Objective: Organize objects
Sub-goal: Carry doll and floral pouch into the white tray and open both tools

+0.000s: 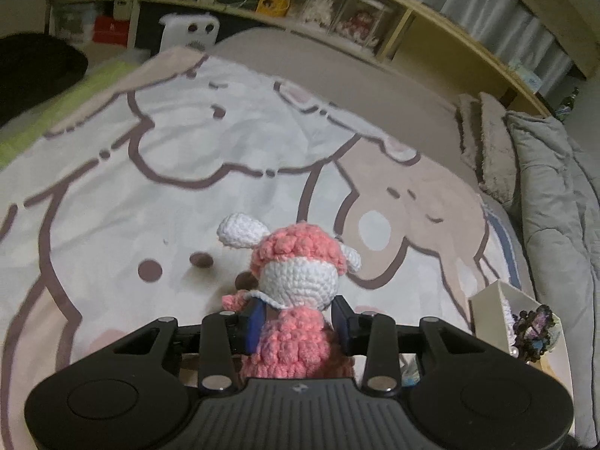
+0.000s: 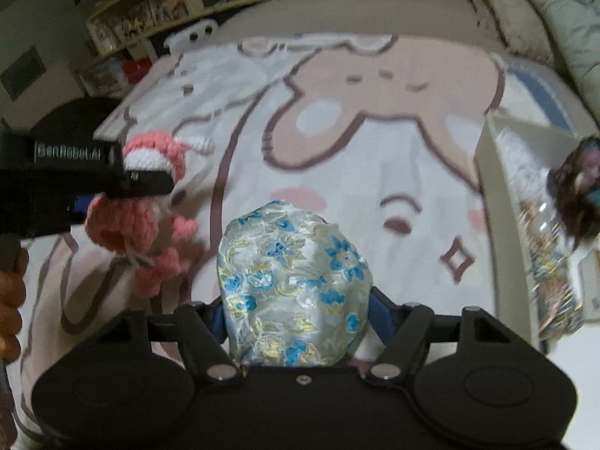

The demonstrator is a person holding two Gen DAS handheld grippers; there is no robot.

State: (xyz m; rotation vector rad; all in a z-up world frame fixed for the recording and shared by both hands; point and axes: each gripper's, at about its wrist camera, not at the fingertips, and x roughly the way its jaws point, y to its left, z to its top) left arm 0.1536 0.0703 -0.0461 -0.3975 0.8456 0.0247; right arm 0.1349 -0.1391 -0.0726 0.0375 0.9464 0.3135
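Left wrist view: left hand-held gripper, blue pads pinching the pink-and-white crochet doll at the waist, upright, carried above the cartoon-print blanket on the bed. Doll judged light, soft and compressible; yarn surface grippy, not fragile; loose ears and limbs likely to snag, so the torso was the sound hold. White storage box stood at the right, near the doll, with a dark purple ornament at its rim.

Right wrist view: same doll visible at far left, clamped in the other tool. Right hand-held gripper closed on a blue-flowered brocade pouch, held clear of the blanket. Pouch judged light, padded, satin probably slippery; a grip across the fullest part suited it. Box lay to the right, contents blurred, possibly glittery packets.
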